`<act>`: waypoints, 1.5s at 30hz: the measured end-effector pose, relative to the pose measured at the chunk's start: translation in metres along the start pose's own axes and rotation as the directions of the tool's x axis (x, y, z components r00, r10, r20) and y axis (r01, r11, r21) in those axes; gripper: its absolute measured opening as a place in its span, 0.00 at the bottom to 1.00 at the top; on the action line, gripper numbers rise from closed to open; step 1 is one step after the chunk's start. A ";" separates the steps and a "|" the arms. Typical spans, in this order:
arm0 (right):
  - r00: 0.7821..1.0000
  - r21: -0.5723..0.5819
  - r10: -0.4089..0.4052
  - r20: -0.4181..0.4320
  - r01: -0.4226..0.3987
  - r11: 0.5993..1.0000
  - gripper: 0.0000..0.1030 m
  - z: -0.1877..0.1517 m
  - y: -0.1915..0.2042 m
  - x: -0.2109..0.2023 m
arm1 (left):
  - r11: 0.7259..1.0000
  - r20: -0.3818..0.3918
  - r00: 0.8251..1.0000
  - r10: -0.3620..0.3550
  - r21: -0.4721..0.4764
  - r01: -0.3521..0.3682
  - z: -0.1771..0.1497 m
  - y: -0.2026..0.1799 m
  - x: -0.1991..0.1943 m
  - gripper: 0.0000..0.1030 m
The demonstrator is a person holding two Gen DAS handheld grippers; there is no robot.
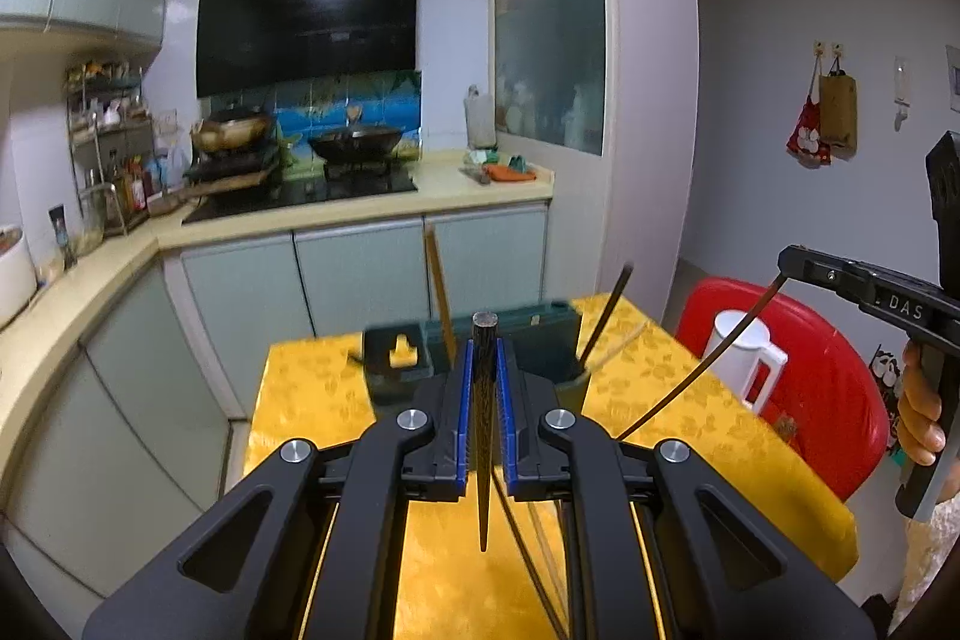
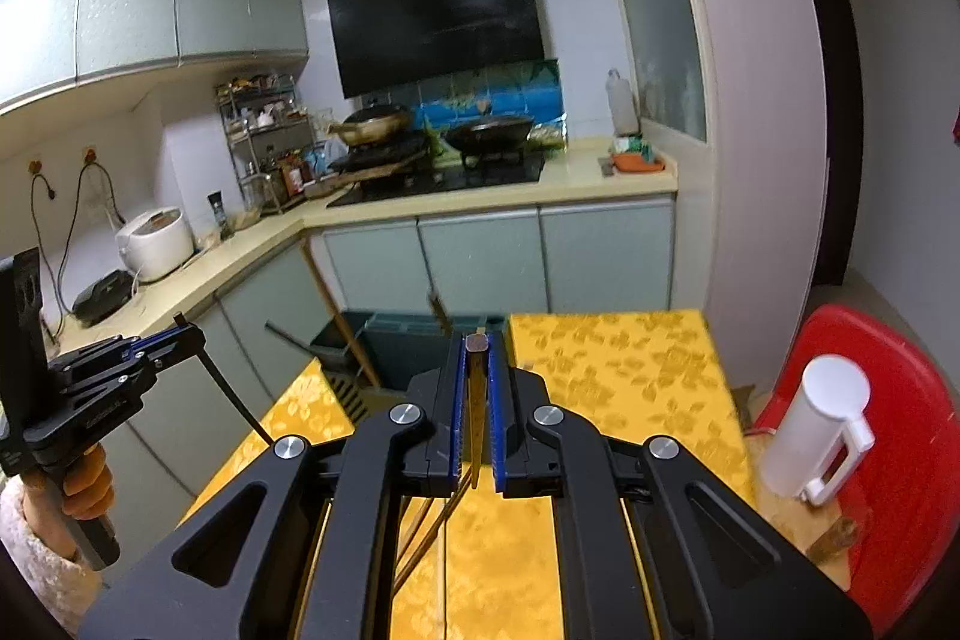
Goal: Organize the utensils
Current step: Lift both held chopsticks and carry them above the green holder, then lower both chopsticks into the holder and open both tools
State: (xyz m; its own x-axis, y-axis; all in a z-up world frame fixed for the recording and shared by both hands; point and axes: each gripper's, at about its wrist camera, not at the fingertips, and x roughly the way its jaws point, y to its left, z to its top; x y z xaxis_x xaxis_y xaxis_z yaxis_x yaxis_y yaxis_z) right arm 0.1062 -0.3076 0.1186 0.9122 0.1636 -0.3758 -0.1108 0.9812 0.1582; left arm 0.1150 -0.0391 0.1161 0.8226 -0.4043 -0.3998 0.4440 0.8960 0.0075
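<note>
A dark chopstick (image 1: 485,400) with a woven, carbon-like pattern stands nearly upright in the left gripper (image 1: 485,358), whose blue-padded jaws are clamped together on it above the yellow table (image 1: 312,400). Its round butt end pokes out on top and its tapered tip hangs below the pads. In the right wrist view the same stick shows as a thin black line slanting down from that gripper (image 2: 180,334).

The right gripper (image 2: 477,358) has its jaws pressed on a second chopstick (image 2: 476,424), this one brownish-yellow with a squarish dark end; below the pads it narrows and is partly lost among more sticks lying on the table. From the left wrist view this chopstick (image 1: 696,370) looks dark and curved by the lens, so its colour is hard to judge there.

Behind both grippers, at the far edge of the table, sits a dark green plastic utensil holder (image 1: 540,334) with several compartments; the gripper bodies hide much of it. A few sticks lean out of it, blurred.

The tablecloth is glossy with a leaf pattern. To the right of the table a white jug (image 2: 816,430) with a handle stands against a red plastic chair (image 2: 900,400). A hand (image 1: 921,418) grips the right gripper's handle, cut off by the frame edge.
</note>
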 end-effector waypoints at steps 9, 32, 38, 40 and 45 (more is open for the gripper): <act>0.997 -0.011 -0.042 0.061 0.042 0.999 0.07 0.041 0.002 -0.003 | 0.999 0.084 0.996 -0.017 -0.025 0.020 0.064 -0.010 0.007 0.07; 0.994 0.001 -0.076 0.080 0.076 0.997 0.07 0.085 0.015 0.055 | 0.988 0.076 0.986 0.150 -0.056 -0.146 0.101 -0.007 0.100 0.07; 0.996 -0.013 -0.090 0.029 0.090 0.996 0.07 0.076 0.019 0.080 | 0.984 0.027 0.987 0.159 -0.091 -0.156 0.090 0.007 0.123 0.07; 0.996 -0.018 -0.094 0.003 0.094 0.995 0.07 0.070 0.021 0.091 | 0.983 0.010 0.987 0.158 -0.097 -0.156 0.084 0.008 0.130 0.07; 0.993 -0.037 -0.101 -0.059 0.099 0.994 0.07 0.052 0.025 0.111 | 0.984 -0.023 0.988 0.154 -0.090 -0.155 0.067 0.008 0.138 0.07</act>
State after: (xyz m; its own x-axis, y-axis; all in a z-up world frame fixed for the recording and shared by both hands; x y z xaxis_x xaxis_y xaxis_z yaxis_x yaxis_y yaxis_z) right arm 0.2250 -0.2706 0.1282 0.8936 0.0696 -0.4434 -0.0346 0.9957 0.0865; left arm 0.2560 -0.0999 0.1226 0.8727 -0.2576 -0.4147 0.2773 0.9607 -0.0133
